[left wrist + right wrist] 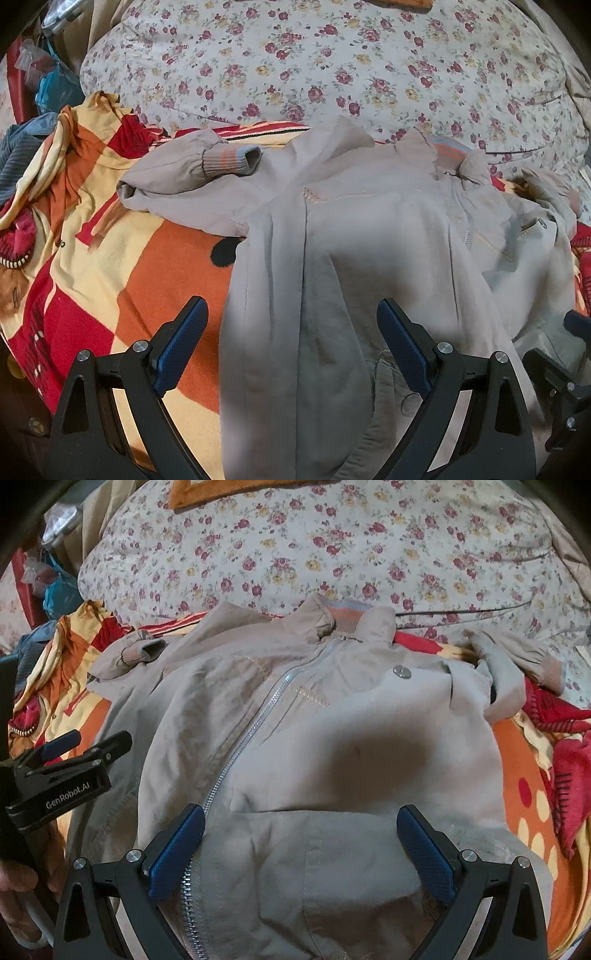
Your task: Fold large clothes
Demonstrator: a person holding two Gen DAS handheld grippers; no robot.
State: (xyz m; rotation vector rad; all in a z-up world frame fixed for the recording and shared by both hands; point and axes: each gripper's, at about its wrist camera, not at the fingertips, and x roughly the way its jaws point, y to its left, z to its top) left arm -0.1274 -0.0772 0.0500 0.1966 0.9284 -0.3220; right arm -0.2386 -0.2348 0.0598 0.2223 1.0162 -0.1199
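Jacket (332, 738) lies front-up on the bed blanket (140, 280), zip (251, 731) shut, spread ready for folding. Both grippers hover over its hem w/ jaws wide apart, holding nothing: left gripper (291, 332), right gripper (301, 834). Left cam shows the near sleeve cuff (236, 160) bent inward; right cam alone shows the zip's full run, a snap button (402, 671) and a hand (18, 886).

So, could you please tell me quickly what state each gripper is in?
Left gripper: open, over the jacket, holding nothing.
Right gripper: open, holding nothing.
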